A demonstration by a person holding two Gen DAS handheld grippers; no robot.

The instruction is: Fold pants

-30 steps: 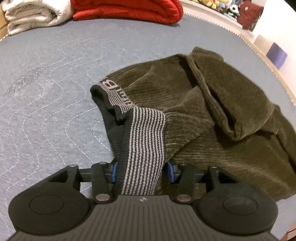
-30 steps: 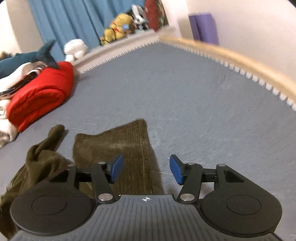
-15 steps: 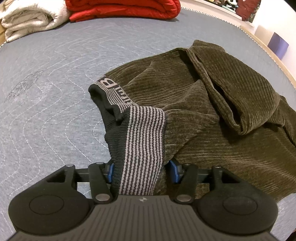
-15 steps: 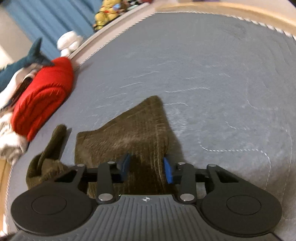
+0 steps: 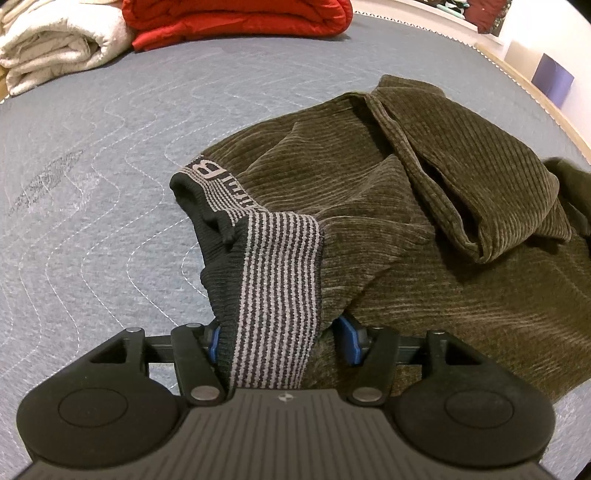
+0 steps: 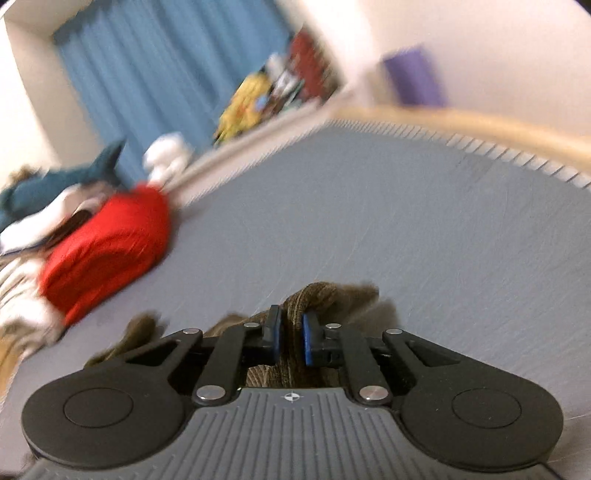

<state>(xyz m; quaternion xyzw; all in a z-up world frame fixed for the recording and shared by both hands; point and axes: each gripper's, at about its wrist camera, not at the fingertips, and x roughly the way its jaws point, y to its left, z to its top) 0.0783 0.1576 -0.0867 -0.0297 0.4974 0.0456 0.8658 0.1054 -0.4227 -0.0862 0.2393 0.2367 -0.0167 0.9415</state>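
So, left gripper [image 5: 280,338] clamped on the striped waistband [image 5: 280,280], right gripper [image 6: 290,338] pinching the pants [image 5: 461,229], rumpled on a grey quilt [image 5: 92,166], red blanket [image 5: 236,14] behind.

pants [image 5: 424,229] on the quilted mat [image 5: 92,192], folded blankets [image 5: 236,14] behind them at its far edge

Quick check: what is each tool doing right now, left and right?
Left tool: closed on the striped waistband of the pants.
Right tool: closed on a bunched fold of the pants.
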